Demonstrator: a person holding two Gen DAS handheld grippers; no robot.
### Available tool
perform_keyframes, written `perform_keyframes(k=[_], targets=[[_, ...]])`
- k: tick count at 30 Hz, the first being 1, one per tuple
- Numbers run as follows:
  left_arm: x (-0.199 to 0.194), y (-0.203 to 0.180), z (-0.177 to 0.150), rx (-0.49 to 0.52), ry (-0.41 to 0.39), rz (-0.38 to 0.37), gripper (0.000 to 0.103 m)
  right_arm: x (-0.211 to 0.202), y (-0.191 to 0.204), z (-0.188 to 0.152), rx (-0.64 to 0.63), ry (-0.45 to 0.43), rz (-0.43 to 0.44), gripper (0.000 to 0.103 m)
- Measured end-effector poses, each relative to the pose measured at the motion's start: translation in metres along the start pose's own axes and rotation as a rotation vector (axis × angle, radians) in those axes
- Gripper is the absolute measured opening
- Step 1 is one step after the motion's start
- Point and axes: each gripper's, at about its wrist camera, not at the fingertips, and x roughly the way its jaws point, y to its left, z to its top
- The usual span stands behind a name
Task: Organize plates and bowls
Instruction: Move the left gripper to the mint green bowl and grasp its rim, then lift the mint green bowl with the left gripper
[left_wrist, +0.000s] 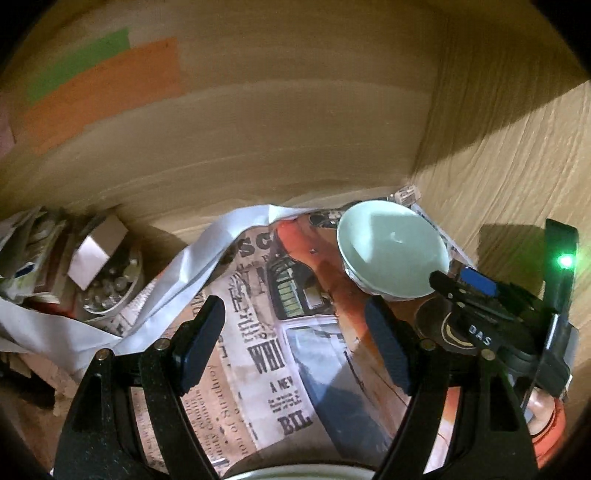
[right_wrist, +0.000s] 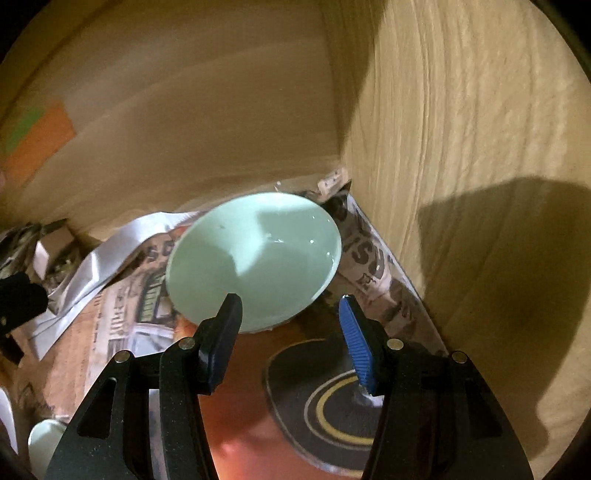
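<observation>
A pale green bowl (left_wrist: 391, 247) (right_wrist: 255, 258) stands on a newspaper-print liner (left_wrist: 266, 332) in the back right corner of a wooden compartment. My right gripper (right_wrist: 290, 301) is open, just short of the bowl's near rim. Its left fingertip (right_wrist: 231, 306) overlaps that rim, and nothing is pinched between the pads. In the left wrist view the right gripper (left_wrist: 458, 282) reaches in from the right beside the bowl. My left gripper (left_wrist: 295, 310) hangs open over the liner, left of and nearer than the bowl, with nothing in it. A white rim (left_wrist: 295, 474) shows at the bottom edge.
A wooden side wall (right_wrist: 461, 184) closes the right and a back wall (left_wrist: 277, 129) carries orange and green paper (left_wrist: 103, 92). A box and a glass dish of small items (left_wrist: 107, 284) crowd the left. A dark disc with yellow rings (right_wrist: 325, 402) lies near the front. White crockery (right_wrist: 44, 439) sits lower left.
</observation>
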Motion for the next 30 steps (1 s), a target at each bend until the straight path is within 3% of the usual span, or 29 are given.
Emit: perform_keyframes(k=[11,14,19,23,30], targets=[[0.033,0.002,0.001,-0.018,0.066,0.013,0.072,0.023,0.004,0.0,-0.008,0.042,0.005,0.033],[0.04,0.006,0.001,-0.027,0.08,0.027,0.072,0.022,0.008,-0.002,-0.026,0.056,0.06,0.029],[0.054,0.015,-0.001,-0.045,0.109,0.061,0.071,0.015,0.022,-0.011,-0.099,0.077,0.126,0.029],[0.069,0.026,-0.002,-0.075,0.144,0.08,0.063,0.012,0.031,-0.018,-0.142,0.102,0.172,0.029],[0.077,0.03,0.002,-0.091,0.167,0.041,0.054,0.005,0.033,-0.024,-0.172,0.103,0.252,0.029]])
